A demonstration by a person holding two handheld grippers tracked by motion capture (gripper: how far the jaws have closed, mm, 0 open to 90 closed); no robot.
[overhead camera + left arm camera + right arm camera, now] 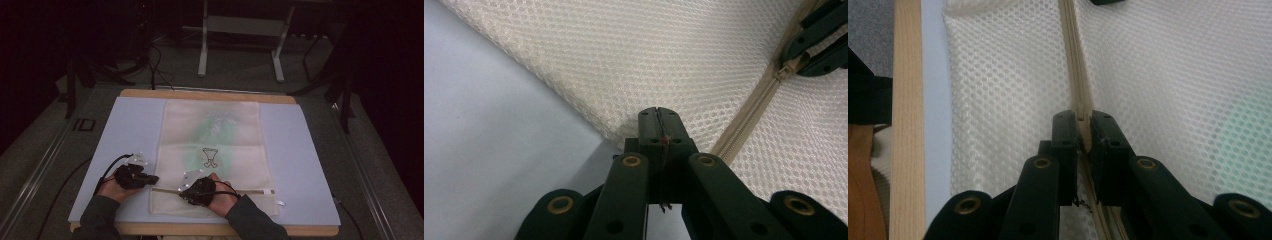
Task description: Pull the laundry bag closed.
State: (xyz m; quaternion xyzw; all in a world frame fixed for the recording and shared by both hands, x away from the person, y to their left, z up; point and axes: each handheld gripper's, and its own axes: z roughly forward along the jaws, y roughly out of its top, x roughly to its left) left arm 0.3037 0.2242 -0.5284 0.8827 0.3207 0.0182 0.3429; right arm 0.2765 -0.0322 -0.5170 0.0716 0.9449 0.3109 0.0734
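Under both claws, zipper (pixel 250 191) apparently runs left-right.

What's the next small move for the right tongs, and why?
Probably slide the right tongs along the zipper, away from the left tongs. Their jaws are shut on the zipper pull, and the left tongs pinch the mesh bag at its edge, bracing it on the mat.
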